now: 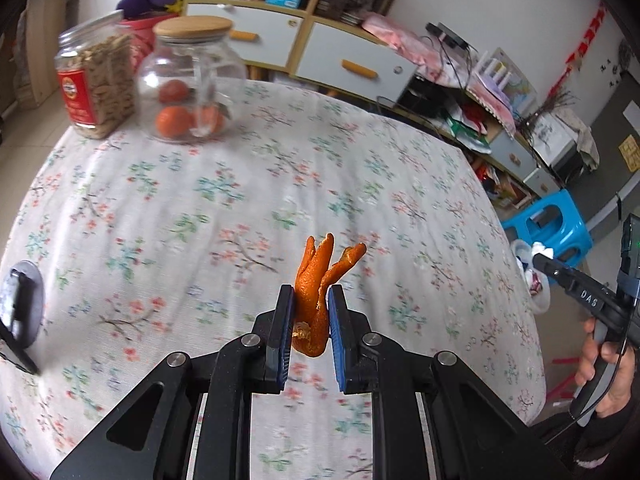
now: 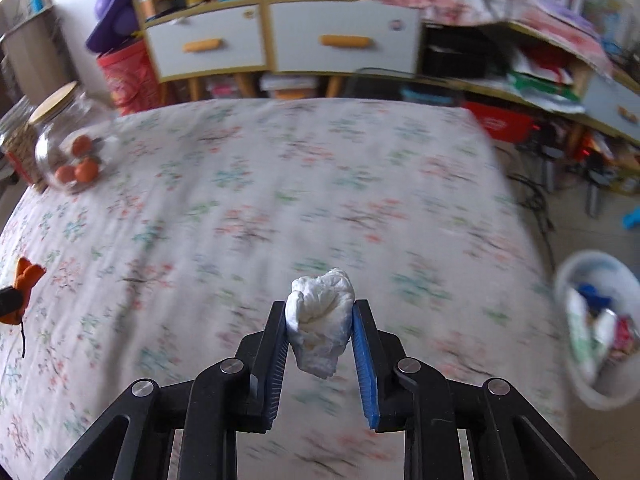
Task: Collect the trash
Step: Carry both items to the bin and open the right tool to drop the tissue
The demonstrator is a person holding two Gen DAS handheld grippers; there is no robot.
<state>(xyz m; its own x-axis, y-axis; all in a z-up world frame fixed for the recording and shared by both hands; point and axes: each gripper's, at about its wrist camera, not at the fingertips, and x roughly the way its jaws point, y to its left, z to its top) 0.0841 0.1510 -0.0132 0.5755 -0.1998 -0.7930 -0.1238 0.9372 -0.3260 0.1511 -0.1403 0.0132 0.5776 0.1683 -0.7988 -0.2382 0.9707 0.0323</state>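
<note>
My left gripper (image 1: pixel 311 294) is shut on an orange peel (image 1: pixel 320 280) and holds it above the flowered tablecloth (image 1: pixel 200 208). My right gripper (image 2: pixel 320 308) is shut on a crumpled white tissue (image 2: pixel 322 316), also above the table. The peel also shows at the left edge of the right wrist view (image 2: pixel 24 280). The right gripper shows at the right edge of the left wrist view (image 1: pixel 540 258), with white tissue at its tip. A white trash bin (image 2: pixel 596 328) with mixed rubbish stands on the floor off the table's right edge; it also shows in the left wrist view (image 1: pixel 534 280).
A glass jar of oranges with a wooden lid (image 1: pixel 190 80) and a jar of snacks (image 1: pixel 96 80) stand at the table's far left. A dark round object (image 1: pixel 22 308) lies at the left edge. A blue stool (image 1: pixel 552 228) and cluttered shelves (image 1: pixel 340 52) stand beyond the table.
</note>
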